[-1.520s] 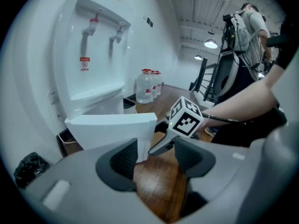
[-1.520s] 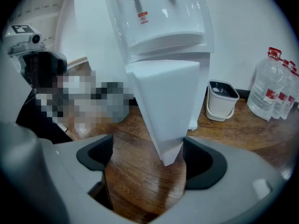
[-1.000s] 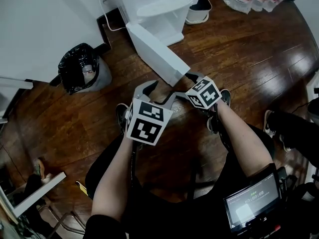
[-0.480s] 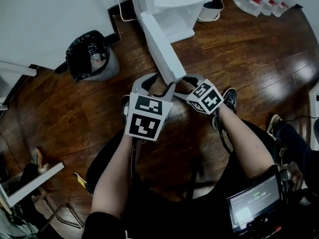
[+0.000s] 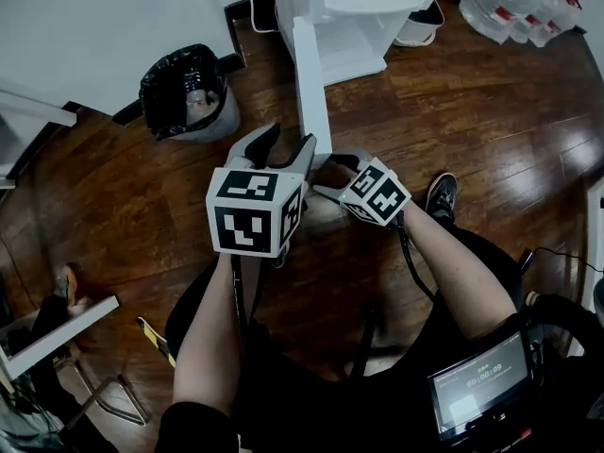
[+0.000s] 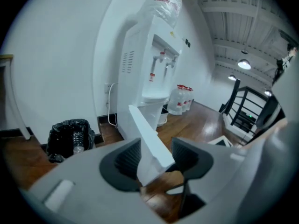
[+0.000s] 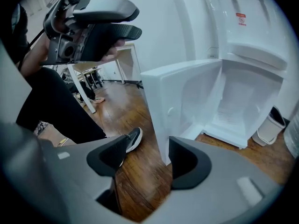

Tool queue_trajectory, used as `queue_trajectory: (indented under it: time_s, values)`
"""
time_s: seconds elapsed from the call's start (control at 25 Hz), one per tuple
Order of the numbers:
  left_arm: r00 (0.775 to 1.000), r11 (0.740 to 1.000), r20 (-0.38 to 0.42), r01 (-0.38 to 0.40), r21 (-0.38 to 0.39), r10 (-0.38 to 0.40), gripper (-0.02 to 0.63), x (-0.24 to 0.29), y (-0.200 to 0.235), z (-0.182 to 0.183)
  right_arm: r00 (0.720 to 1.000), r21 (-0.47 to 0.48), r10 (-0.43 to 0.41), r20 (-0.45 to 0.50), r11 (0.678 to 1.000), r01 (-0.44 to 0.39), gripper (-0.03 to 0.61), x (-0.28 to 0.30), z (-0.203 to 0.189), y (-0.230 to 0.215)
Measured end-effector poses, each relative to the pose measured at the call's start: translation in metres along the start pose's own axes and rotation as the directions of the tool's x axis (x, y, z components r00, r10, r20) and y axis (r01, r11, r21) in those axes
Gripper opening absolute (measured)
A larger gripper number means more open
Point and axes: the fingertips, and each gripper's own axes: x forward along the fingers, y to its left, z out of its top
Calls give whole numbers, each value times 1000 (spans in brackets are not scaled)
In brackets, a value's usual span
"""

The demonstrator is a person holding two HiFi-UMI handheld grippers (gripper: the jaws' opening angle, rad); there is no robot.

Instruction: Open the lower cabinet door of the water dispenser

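The white water dispenser (image 5: 359, 8) stands at the top of the head view. Its lower cabinet door (image 5: 310, 74) is swung out towards me, edge-on. My left gripper (image 5: 281, 147) is at the door's free end. In the left gripper view the door's corner (image 6: 148, 146) lies between its closing jaws (image 6: 156, 160), with a gap on the right side. My right gripper (image 5: 338, 170) sits just right of the door end. Its jaws (image 7: 149, 160) are closing over bare floor, and the door's inner face (image 7: 182, 97) rises by the right finger. The cabinet cavity (image 7: 243, 101) is open.
A bin lined with a black bag (image 5: 189, 92) stands left of the dispenser. Spare water bottles (image 5: 524, 3) and a small white bin (image 5: 420, 26) are at the right. My shoe (image 5: 441, 194) rests on the wood floor. A white furniture leg (image 5: 57, 333) is at lower left.
The door has swung further out, from a slant to pointing straight at me. Both grippers moved with its free end; the left one rose and rolled. Both pairs of jaws narrowed.
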Motion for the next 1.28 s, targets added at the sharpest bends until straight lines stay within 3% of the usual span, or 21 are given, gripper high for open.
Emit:
queue_trajectory:
  time_s: [0.2, 0.48, 0.92, 1.28]
  values:
    - [999, 999, 31, -32, -3, 32, 224, -13, 13, 13, 1000, -12, 12, 11, 1000, -12, 288, 16, 14, 14]
    - [996, 996, 10, -89, -27, 90, 224, -19, 45, 0, 999, -32, 28, 19, 999, -27, 288, 36, 33, 28]
    - [994, 999, -94, -53, 13, 54, 224, -16, 51, -33, 996, -46, 65, 65, 997, -62, 279, 73, 72, 43]
    - [993, 996, -78, -88, -19, 86, 224, -21, 79, -26, 991, -42, 94, 94, 995, -90, 278, 97, 101, 50]
